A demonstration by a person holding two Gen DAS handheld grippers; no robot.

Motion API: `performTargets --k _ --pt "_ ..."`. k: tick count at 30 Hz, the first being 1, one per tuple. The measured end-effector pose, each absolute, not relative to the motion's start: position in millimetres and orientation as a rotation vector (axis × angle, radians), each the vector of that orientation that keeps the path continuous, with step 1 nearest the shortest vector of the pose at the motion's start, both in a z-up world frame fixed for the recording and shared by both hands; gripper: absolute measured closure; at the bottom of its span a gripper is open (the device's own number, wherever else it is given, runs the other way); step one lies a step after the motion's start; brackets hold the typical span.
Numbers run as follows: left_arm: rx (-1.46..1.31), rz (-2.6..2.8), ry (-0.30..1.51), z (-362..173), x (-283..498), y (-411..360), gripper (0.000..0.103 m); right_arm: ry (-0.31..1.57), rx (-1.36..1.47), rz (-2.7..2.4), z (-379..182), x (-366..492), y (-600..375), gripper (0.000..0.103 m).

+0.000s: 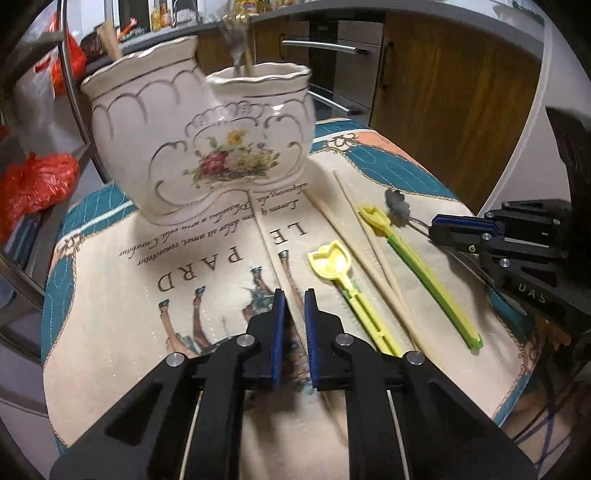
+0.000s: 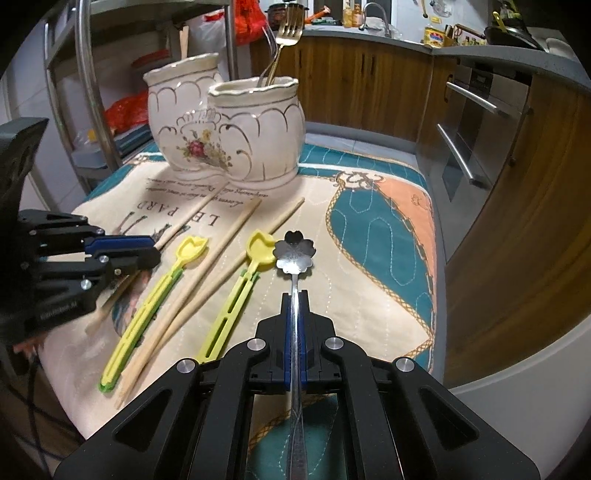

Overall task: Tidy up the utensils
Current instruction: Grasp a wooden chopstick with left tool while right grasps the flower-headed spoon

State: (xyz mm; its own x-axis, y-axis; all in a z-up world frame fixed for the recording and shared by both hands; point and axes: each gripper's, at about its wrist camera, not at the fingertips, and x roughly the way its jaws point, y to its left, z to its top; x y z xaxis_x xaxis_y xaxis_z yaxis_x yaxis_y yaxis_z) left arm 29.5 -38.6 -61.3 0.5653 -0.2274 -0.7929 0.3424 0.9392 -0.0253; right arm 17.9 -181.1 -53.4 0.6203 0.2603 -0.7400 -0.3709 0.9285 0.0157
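Right wrist view shows the right tongs (image 2: 294,295) pressed together on the thin handle of a shiny silver metal spoon with a flower-shaped bowl (image 2: 294,251). The spoon sticks out in front of the tongs, above the printed cream, teal and peach cloth (image 2: 369,229). Just beside the spoon lie two yellow and green plastic scoops with tulip-shaped ends (image 2: 229,310), and two long light wooden chopsticks (image 2: 238,223) lie flat among them. On the left side the left tongs (image 2: 155,250) are almost shut around a third wooden chopstick (image 2: 192,214), and they look like they pinch it near its middle. Its far tip points at the white china double pot with painted flowers and gold lines (image 2: 221,140), which stands at the back of the cloth. A gold fork (image 2: 291,26) stands up inside the front cup of the pot. Brown wooden kitchen cupboards (image 2: 369,81) are behind everything.
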Motion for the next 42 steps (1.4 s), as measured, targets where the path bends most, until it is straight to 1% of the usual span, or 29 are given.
performTargets --k 3,10,14,17,26,28,29,30,33,35,37,38,39,41,42 --pt "0.144 -0.35 0.935 -59.6 28.4 -29.8 0.096 0.817 -0.129 0.37 -51.0 17.8 -182.9 0.099" --pt "0.175 -0.372 0.966 -56.5 19.5 -12.5 0.096 0.858 -0.141 0.377 -56.7 21.0 -179.5 0.099" --pt "0.167 -0.371 0.938 -55.7 16.7 -11.8 0.093 0.861 -0.131 0.381 -57.8 22.5 -179.1 0.099" --pt "0.16 -0.354 0.921 -56.3 18.7 -15.1 0.088 0.857 -0.131 0.376 -58.1 24.0 -178.5 0.098" --pt "0.169 -0.33 0.903 -59.1 29.4 -22.2 0.088 0.874 -0.091 0.373 -58.0 26.4 -182.0 0.097" --pt "0.177 -0.329 0.901 -58.4 28.1 -22.2 0.088 0.868 -0.113 0.351 -56.2 25.4 -182.1 0.085" --pt "0.177 -0.329 0.902 -58.6 28.3 -22.1 0.088 0.866 -0.12 0.347 -56.0 25.1 -181.9 0.082" --pt "0.176 -0.33 0.902 -58.5 28.5 -21.7 0.088 0.872 -0.118 0.349 -56.7 24.9 -181.8 0.08" --pt "0.172 -0.331 0.902 -58.5 27.0 -20.1 0.088 0.876 -0.112 0.349 -57.2 25.1 -183.3 0.08" --pt "0.173 -0.33 0.9 -58.5 26.8 -21.0 0.088 0.876 -0.109 0.351 -57.2 25.4 -183.1 0.081" --pt "0.171 -0.329 0.899 -58.4 27.2 -22.1 0.088 0.879 -0.096 0.359 -57.4 26.6 -183.4 0.092" --pt "0.169 -0.329 0.898 -58.5 27.4 -23.0 0.088 0.884 -0.081 0.366 -57.3 28.1 -184.1 0.096" --pt "0.169 -0.328 0.895 -58.2 27.8 -23.5 0.091 0.888 -0.063 0.376 -57.5 29.2 -185.2 0.099" --pt "0.167 -0.331 0.891 -57.8 29.0 -23.1 0.097 0.886 -0.06 0.375 -57.8 29.4 -184.7 0.099" --pt "0.151 -0.342 0.892 -57.2 29.9 -21.3 0.097 0.871 -0.069 0.374 -55.7 27.6 -183.6 0.099"
